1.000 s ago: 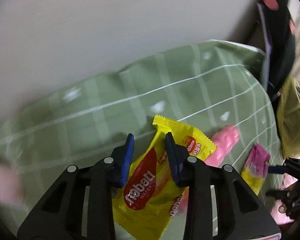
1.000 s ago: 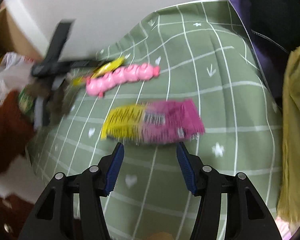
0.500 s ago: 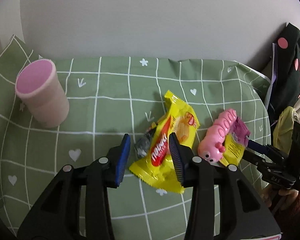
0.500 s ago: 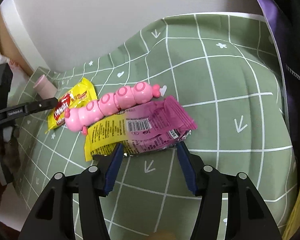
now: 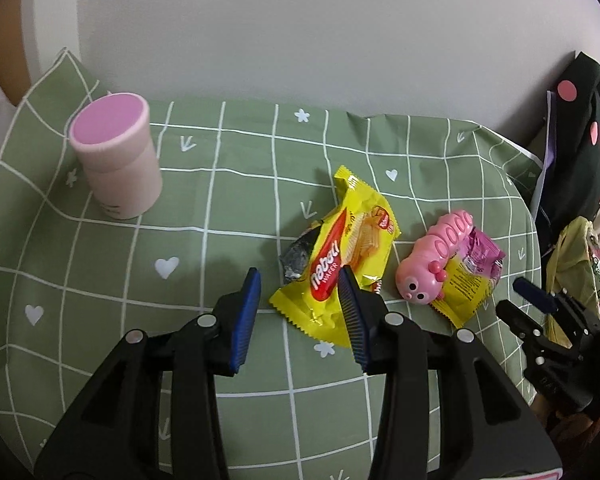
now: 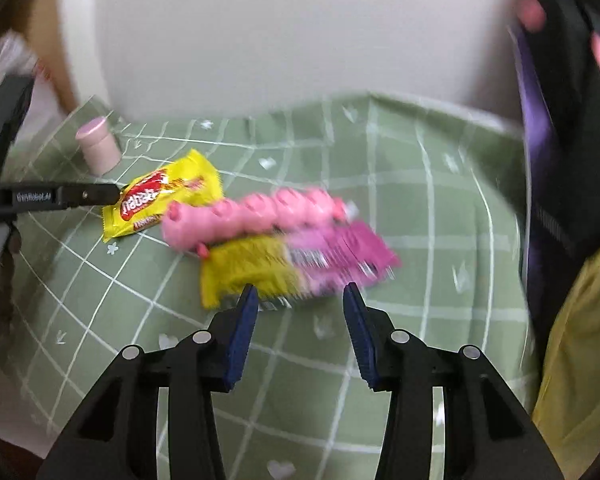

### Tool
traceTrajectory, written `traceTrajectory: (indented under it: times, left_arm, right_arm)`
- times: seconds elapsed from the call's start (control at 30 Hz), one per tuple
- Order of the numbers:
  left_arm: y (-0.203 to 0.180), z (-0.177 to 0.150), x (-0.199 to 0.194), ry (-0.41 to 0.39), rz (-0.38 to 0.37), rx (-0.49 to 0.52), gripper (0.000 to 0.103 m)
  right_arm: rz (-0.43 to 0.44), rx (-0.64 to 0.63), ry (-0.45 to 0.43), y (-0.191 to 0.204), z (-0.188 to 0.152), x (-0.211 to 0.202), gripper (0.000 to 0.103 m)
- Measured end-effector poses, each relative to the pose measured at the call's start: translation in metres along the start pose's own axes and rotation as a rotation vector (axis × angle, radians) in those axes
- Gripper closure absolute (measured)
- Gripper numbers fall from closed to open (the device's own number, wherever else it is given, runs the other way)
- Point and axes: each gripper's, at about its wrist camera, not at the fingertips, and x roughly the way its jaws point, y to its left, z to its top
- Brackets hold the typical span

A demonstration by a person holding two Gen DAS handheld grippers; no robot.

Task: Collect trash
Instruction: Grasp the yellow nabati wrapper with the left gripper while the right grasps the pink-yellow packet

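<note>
A yellow wafer wrapper (image 5: 352, 248) lies flat on the green checked cloth (image 5: 204, 184), with a small grey crumpled wrapper (image 5: 296, 258) at its left edge. My left gripper (image 5: 299, 280) stands open just in front of them, and its right finger covers the wrapper's near corner without pressing on it. To the right, a pink and yellow wrapper (image 6: 300, 260) lies half under a pink caterpillar toy (image 6: 256, 216). My right gripper (image 6: 298, 292) is at that wrapper's near edge. Its jaws are closing and the pads are not on the wrapper. This view is blurred.
A pink lidded cup (image 5: 116, 160) stands at the cloth's far left. Black clothing with pink dots (image 5: 580, 140) and a yellow-green bag (image 5: 576, 264) hang off the table's right edge. A white wall runs close behind. The cloth in front of both grippers is bare.
My left gripper has let go of the yellow wafer wrapper, which now lies on the cloth, and has swung left. My right gripper has come up to the pink and yellow wrapper with narrower jaws.
</note>
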Motion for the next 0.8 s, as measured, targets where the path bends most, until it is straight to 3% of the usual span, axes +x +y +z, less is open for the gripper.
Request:
traceTrajectory:
  times: [0.1,0.2,0.43,0.53,0.63,0.73,0.8]
  left_arm:
    - [0.003,-0.001,-0.003,-0.002,0.006,-0.008,0.064]
    - [0.004,-0.002,-0.008,-0.001,0.013,0.003,0.063]
    - [0.005,0.0,-0.009,-0.008,0.004,0.004,0.063]
    - [0.004,0.0,-0.009,-0.011,-0.001,0.01,0.062]
    - [0.005,0.0,-0.007,-0.01,-0.008,0.001,0.062]
    - [0.006,0.0,-0.007,-0.008,-0.009,-0.005,0.062]
    - [0.007,-0.001,-0.009,-0.011,-0.006,-0.006,0.062]
  right_arm:
    - [-0.022,-0.055,-0.026,0.015,0.01,0.011,0.061]
    - [-0.034,-0.108,0.019,0.019,0.005,0.026,0.061]
    - [-0.111,-0.076,0.09,-0.022,-0.025,0.016,0.061]
    - [-0.072,0.062,0.075,-0.049,-0.027,0.002,0.061]
    - [0.058,0.298,0.048,-0.072,-0.02,-0.004,0.061]
    - [0.191,0.468,0.056,-0.071,-0.014,0.009,0.061]
    - [0.213,0.574,0.091,-0.066,-0.007,0.03,0.061]
